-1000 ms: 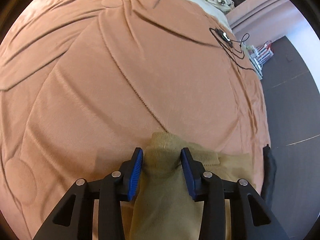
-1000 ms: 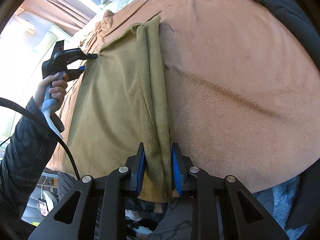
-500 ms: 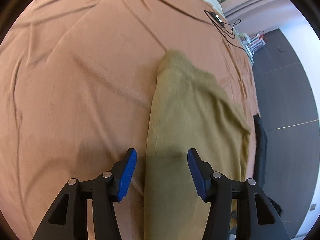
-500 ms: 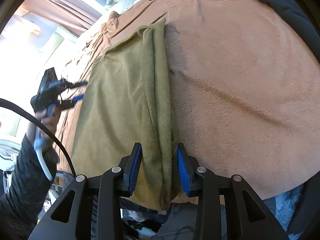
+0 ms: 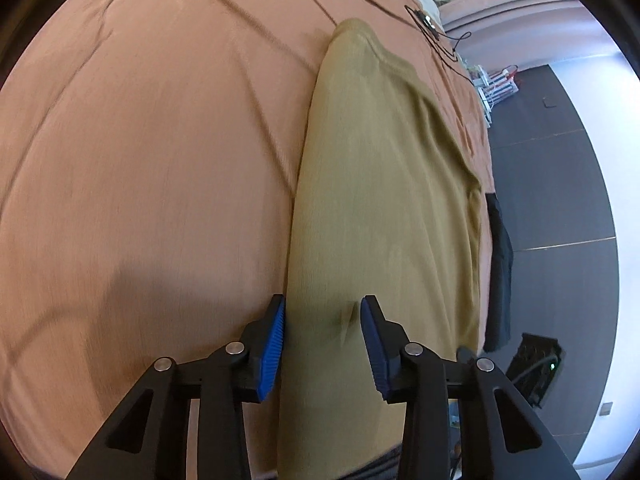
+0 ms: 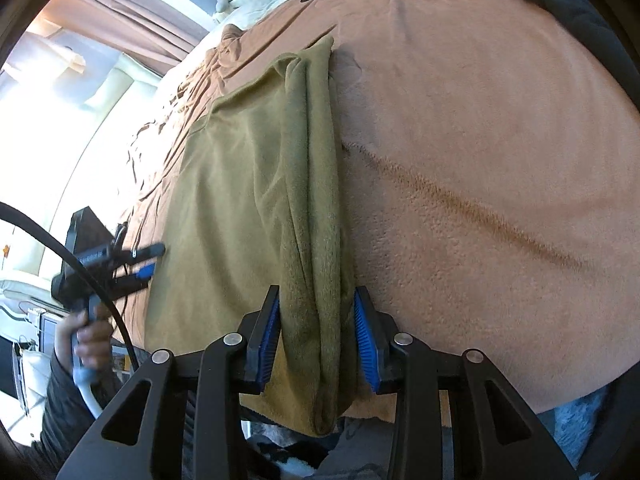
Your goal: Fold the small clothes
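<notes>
Looking along the left gripper [image 5: 322,334], the olive-green knitted garment [image 5: 380,200] lies long and flat on the salmon-pink fleece blanket covering the bed [image 5: 140,160], its near end running toward the bed's edge. The jaws have just been closing and now straddle the garment's long left edge; a small pucker of cloth rises by the right pad, so they look to be pinching it, though I cannot tell how firmly. The knit seems light, soft and floppy: it should drape and slide on the fleece, so corners and folded edges are the places to grip. A black cable with a small device [image 5: 428,26] lies well beyond the far end, a dark garment [image 5: 500,264] hangs off the bed's right side, and neither is in the way.

In the right wrist view, the right gripper [image 6: 316,338] straddles a thick bundled roll along the garment's right side; the jaws have opened a little and the pads sit against the bulk, apparently holding it loosely. The left gripper appears at the opposite edge, carried by the person's hand [image 6: 86,328], with a black cord [image 6: 60,248] trailing near it that might snag. A dark cloth [image 6: 560,4] lies far off on the blanket.
</notes>
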`<control>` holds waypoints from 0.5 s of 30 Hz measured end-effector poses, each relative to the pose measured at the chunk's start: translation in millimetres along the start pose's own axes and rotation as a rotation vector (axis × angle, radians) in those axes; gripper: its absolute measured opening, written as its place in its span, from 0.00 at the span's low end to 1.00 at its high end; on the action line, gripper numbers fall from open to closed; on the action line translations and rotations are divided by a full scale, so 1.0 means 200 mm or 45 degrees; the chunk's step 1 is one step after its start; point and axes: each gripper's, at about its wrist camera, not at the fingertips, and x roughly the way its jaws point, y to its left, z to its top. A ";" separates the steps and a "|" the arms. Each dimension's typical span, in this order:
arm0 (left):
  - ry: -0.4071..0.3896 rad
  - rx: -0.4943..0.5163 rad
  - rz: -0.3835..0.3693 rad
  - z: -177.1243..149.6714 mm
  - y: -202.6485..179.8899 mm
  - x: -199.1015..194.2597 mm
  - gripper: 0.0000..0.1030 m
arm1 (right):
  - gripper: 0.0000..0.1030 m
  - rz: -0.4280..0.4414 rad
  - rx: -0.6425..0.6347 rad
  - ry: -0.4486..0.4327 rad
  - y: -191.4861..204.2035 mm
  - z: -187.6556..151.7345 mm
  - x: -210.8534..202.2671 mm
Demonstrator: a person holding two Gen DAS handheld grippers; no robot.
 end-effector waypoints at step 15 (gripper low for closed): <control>-0.086 -0.057 -0.077 -0.29 0.09 -0.17 0.06 | 0.13 -0.045 -0.012 -0.041 0.09 -0.09 -0.04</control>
